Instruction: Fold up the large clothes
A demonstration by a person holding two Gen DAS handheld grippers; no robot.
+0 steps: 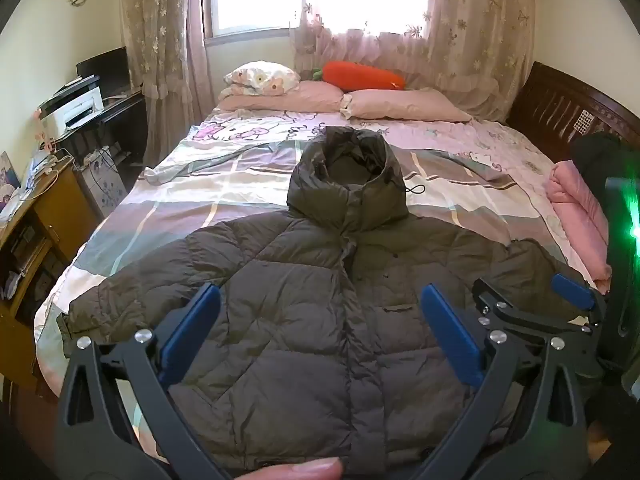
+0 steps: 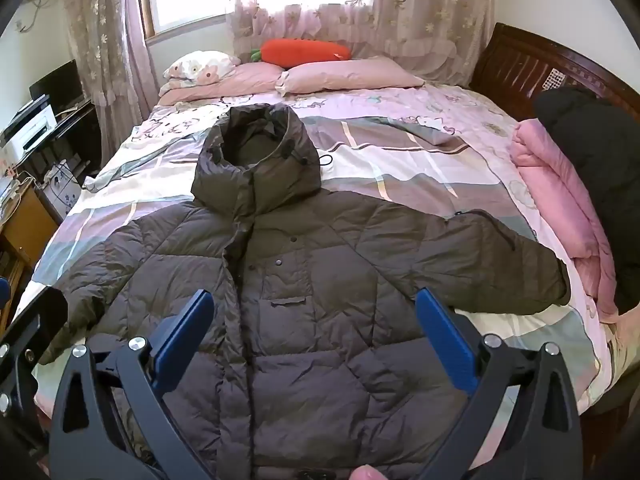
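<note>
Hovering wide open, both tools [image 1: 320,316] [image 2: 316,320] hold nothing above the jacket [image 1: 288,300].

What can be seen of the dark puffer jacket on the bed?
The puffer jacket is dark olive-brown, quilted and slightly shiny. It lies front up and flat on the patterned bedspread, with the hood pointing toward the pillows. A drawcord trails from the hood. Both sleeves are spread out sideways. The front is closed, with snap buttons along the placket and a small chest pocket flap. It is still unfolded. Both open grippers hover over its lower half, and nothing grips it.
</note>
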